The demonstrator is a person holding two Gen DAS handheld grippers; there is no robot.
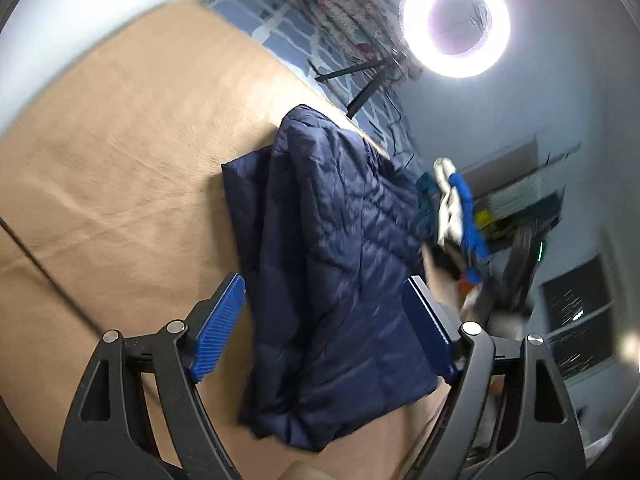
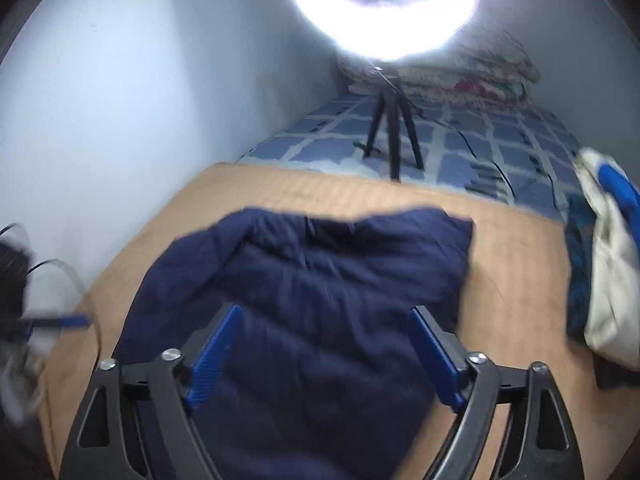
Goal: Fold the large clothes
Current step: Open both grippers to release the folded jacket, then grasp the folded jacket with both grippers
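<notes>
A navy quilted jacket (image 1: pixel 332 264) lies folded into a rough rectangle on a tan sheet (image 1: pixel 120 160). In the left wrist view my left gripper (image 1: pixel 324 284) hovers over the jacket's near part. Its blue pads (image 1: pixel 218 332) stand wide apart and touch no fabric. In the right wrist view the same jacket (image 2: pixel 320 280) fills the middle of the tan sheet (image 2: pixel 520 260). My right gripper (image 2: pixel 326 312) hangs above the jacket, open, with nothing pinched between its fingers (image 2: pixel 436 356). Both views are motion-blurred.
A lit ring light (image 2: pixel 384 4) on a black tripod (image 2: pixel 394 132) stands on the blue checked bedsheet (image 2: pixel 500 148) beyond the tan sheet. A pile of white and blue clothes (image 2: pixel 608 272) lies at the right. A pale wall (image 2: pixel 120 100) runs along the left.
</notes>
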